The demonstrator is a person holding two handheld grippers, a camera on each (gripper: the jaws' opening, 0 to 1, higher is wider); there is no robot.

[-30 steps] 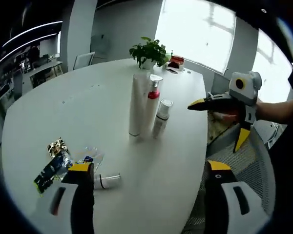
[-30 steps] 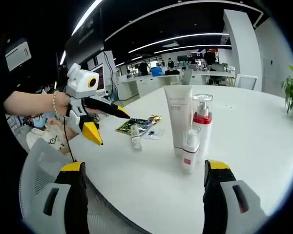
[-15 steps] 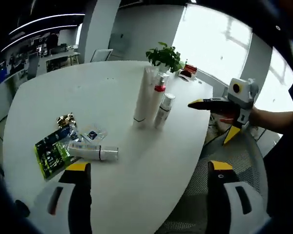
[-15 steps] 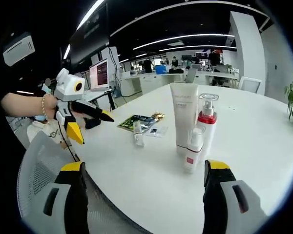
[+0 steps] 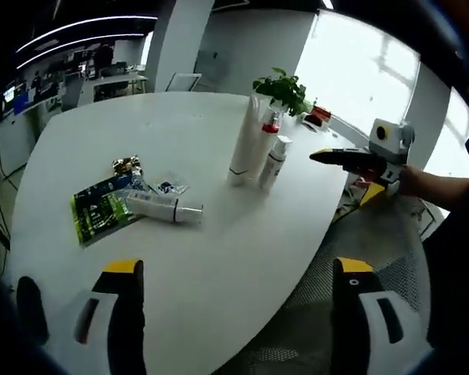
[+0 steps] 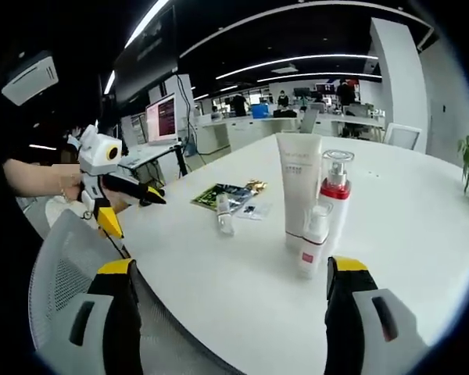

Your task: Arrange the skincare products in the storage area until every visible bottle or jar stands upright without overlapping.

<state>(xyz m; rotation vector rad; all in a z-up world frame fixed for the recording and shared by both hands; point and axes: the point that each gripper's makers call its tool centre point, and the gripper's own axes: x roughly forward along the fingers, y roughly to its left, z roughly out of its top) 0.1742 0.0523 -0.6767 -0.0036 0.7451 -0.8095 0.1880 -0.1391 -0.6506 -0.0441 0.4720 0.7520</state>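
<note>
— What is seen in the left gripper view, from left to right?

— The left hand-held gripper (image 5: 233,273) is held above the near edge of the white surface (image 5: 141,133), its jaws well apart with nothing between them. On the left part of the surface a green sachet (image 5: 99,212) lies flat, with a small gold packet (image 5: 126,165) beyond it and a clear sachet (image 5: 169,187) beside it. A small tube (image 5: 162,208) lies on its side, touching the green sachet. Further right, three products stand upright close together: a tall white tube (image 5: 243,150), a pump bottle (image 5: 269,134) with a red collar, and a short white bottle (image 5: 274,162). A potted plant (image 5: 280,88) is seen behind them. At the far right, the right hand-held gripper (image 5: 358,160) is held off the edge of the surface; whether its jaws are apart cannot be told here.

— And in the right gripper view?

— The left hand-held gripper (image 6: 123,199) is seen at the left, held off the surface's edge, jaws apart. On the surface (image 6: 422,226) the small tube (image 6: 224,215) lies near the green sachet (image 6: 221,194). To the right the tall white tube (image 6: 298,190), the pump bottle (image 6: 334,199) and the short white bottle (image 6: 313,241) stand upright, very close together. The right hand-held gripper (image 6: 233,273) is shown with its jaws well apart, empty, near the surface's edge.
</note>
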